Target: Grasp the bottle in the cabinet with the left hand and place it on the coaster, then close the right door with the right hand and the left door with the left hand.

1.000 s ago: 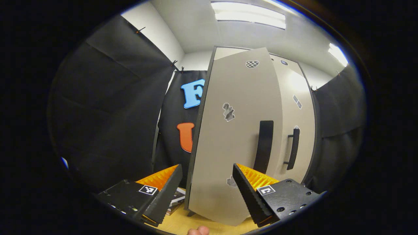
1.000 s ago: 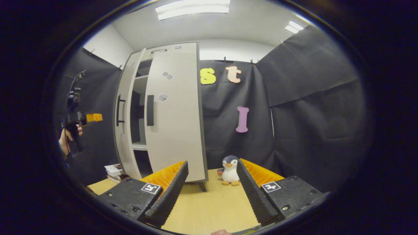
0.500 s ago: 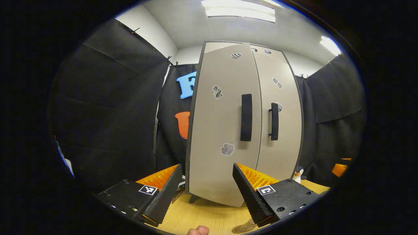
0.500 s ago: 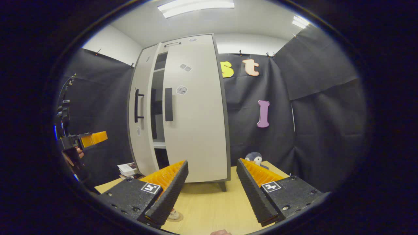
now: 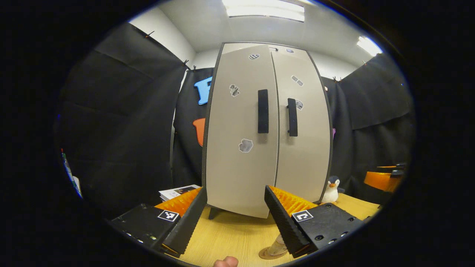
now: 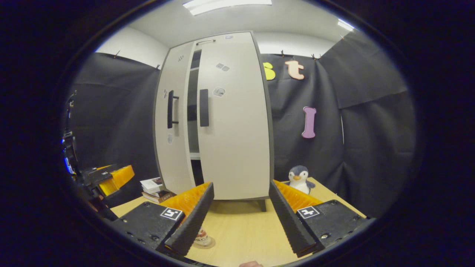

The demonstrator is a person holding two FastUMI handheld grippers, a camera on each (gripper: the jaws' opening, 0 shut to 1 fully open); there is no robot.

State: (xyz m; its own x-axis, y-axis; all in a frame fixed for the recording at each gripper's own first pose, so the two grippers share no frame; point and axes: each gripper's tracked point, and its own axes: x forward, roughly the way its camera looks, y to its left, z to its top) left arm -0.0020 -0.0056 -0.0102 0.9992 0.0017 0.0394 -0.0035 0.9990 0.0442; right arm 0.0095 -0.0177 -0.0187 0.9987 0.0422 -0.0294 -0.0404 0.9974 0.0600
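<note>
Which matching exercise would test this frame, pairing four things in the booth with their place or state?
Things:
1. penguin toy
2. books
3. bottle
4. door handles

Place or state:
A. stacked flat by the foot of the cabinet
B. on the coaster, in front of the cabinet
C. black, upright, side by side
D. standing on the table beside the cabinet

Pairs: 1-D, 2-A, 3-B, 4-C.

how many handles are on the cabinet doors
2: one handle on the left door, one on the right door, either side of the seam.
</note>
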